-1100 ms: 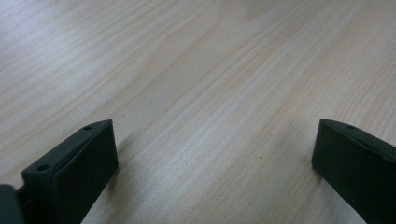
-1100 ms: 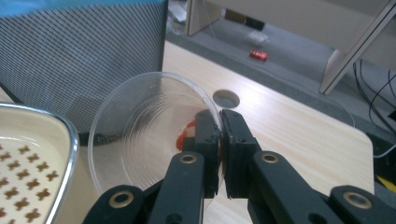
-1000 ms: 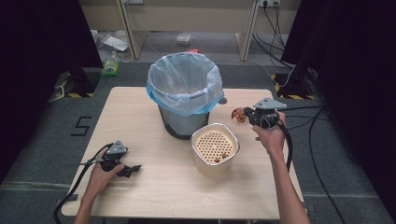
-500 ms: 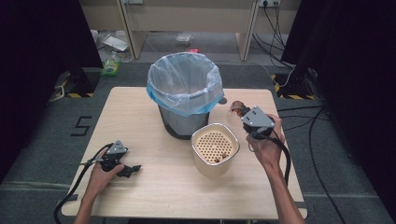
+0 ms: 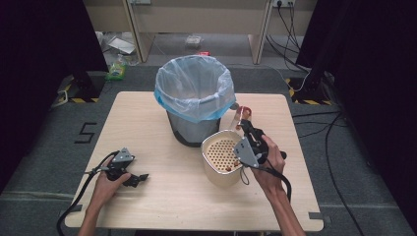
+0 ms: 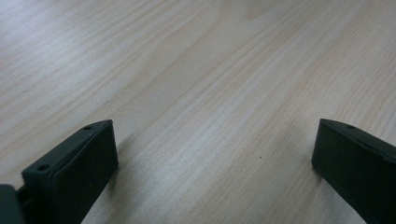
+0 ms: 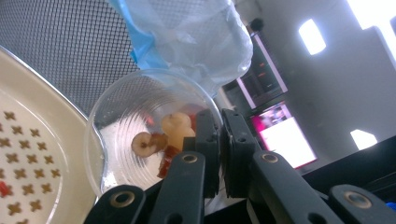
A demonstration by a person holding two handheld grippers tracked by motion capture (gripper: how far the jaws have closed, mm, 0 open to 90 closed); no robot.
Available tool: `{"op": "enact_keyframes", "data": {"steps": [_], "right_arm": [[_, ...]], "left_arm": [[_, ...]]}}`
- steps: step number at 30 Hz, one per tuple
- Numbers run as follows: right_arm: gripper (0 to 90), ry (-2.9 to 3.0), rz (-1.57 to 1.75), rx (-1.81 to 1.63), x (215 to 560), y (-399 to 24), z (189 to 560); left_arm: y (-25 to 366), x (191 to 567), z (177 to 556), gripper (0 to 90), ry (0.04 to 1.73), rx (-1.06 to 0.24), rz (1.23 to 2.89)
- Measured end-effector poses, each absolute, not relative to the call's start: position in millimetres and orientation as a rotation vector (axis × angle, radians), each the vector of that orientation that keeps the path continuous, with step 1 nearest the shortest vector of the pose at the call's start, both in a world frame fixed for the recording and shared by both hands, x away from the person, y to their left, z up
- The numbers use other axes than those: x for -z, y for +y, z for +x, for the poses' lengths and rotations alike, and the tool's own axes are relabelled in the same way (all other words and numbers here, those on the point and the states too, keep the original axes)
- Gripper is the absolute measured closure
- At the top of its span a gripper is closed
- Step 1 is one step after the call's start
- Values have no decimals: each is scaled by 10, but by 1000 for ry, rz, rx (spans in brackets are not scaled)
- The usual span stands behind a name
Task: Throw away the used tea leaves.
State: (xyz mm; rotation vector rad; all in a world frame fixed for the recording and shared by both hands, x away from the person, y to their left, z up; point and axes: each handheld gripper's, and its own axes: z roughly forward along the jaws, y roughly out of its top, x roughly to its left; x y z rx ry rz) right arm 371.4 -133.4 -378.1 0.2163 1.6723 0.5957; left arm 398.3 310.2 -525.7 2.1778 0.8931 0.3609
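High view: right gripper holds a clear plastic cup at the far rim of the cream strainer bowl, just beside the mesh bin with the blue bag. Cup is tipped toward the strainer. Left gripper lies on the wooden table near the front left corner, well apart from everything, idle.

Left gripper view: jaws stand wide apart over bare table grain, nothing between them, nothing held.

Right gripper view: jaws pinched nearly together on the cup's thin wall, so a firm grip. Cup lies on its side, mouth toward the strainer's perforated floor. Food bits, a pale chunk and reddish-brown pieces, sit inside the cup near the jaws. One small red bit already on the strainer floor. Bin mesh and bag hang right behind the cup.

Progress, as a judgement: cup picked up and brought to the strainer, pour barely begun, most contents not out yet. Left: tip further to empty the cup; the empty cup probably goes in the bin.
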Motion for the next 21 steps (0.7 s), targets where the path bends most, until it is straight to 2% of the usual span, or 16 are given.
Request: {"op": "enact_keyframes", "data": {"steps": [11,21], "right_arm": [[873,1485,60,-512,4055,-1188,3573],[875,1412,49,-500,4024,-1201,3542]], "left_arm": [[3102,5258,3983,0,893,-361,2178],[3102,5258,3983,0,893,-361,2178]]}}
